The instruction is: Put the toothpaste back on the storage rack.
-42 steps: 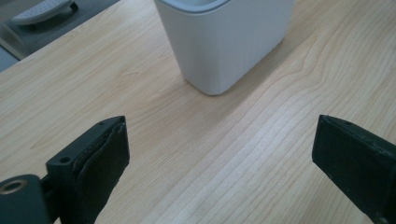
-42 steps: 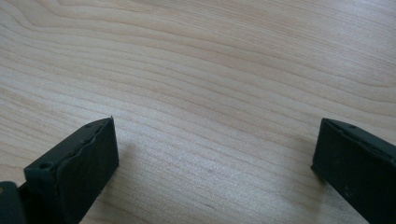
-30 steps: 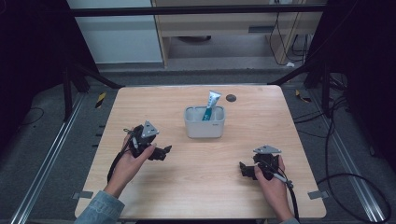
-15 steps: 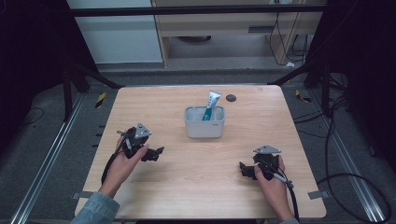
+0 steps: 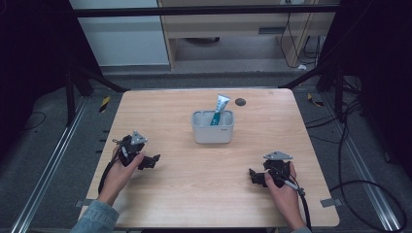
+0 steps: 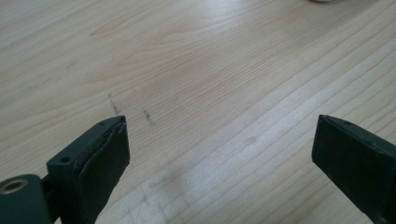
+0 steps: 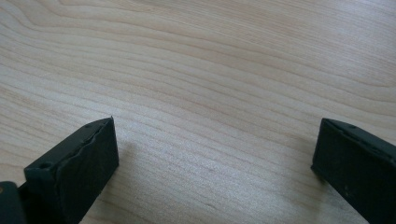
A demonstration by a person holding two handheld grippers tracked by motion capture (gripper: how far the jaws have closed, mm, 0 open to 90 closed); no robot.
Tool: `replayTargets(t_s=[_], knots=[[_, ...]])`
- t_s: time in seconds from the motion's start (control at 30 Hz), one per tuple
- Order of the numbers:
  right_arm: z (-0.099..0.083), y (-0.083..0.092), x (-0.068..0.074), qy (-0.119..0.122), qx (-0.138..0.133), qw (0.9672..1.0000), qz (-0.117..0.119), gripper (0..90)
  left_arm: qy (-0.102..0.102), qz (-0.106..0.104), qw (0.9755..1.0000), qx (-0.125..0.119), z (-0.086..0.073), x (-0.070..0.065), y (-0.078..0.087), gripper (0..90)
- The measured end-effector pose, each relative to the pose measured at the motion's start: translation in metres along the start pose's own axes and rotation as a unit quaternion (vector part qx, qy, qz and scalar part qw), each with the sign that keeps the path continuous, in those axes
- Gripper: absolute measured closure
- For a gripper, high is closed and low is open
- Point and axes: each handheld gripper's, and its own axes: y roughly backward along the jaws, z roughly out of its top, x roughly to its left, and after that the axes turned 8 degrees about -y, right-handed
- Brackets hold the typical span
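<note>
The left tongs (image 5: pixel 151 161) sit low over the near left part of the worktop (image 5: pixel 170 116), held in the person's left hand (image 5: pixel 121 167), with their tips pointing right toward the middle. In the left gripper view their jaws stand spread wide, with only bare wood grain and a few faint dark scuffs between them. The right tongs (image 5: pixel 255 177) lie at the near right, gripped by the right hand (image 5: pixel 282 191), tips pointing left. In the right gripper view those jaws are likewise spread wide over bare wood, pinching nothing.

Between the two and farther off, around the middle of the worktop, stands a small grey tub (image 5: pixel 213 128) with rounded corners and an open top. A tube (image 5: pixel 218 110) with a white upper part and a teal lower part leans in it, its flat end sticking up past the rim and tilted to the right. Just beyond the tub, to its right, a small dark round disc (image 5: pixel 240 102) lies flat on the wood near the far edge.

The tub stands well apart from both tongs, with open wood on every side of it. The left hand is close to the left edge and the right hand close to the near right corner. A cable (image 5: pixel 303 204) trails from the right tongs off the near edge.
</note>
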Motion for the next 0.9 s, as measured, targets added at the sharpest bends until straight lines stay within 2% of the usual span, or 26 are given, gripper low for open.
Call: replayTargets(t_s=[0.37,0.57,0.9], knots=[[0.000,0.000,0.001,-0.005,0.001,1.0000,0.001,0.5,0.026,0.007,0.9995,0.017,-0.020,0.015,-0.007,3.9],[0.000,0.000,0.000,0.000,0.000,1.0000,0.000,0.5,0.031,0.006,0.9992,0.025,-0.026,0.018,-0.011,3.9],[0.000,0.000,0.000,0.000,0.000,1.0000,0.000,0.5,0.039,0.007,0.9989,0.024,-0.031,0.020,-0.016,3.9]])
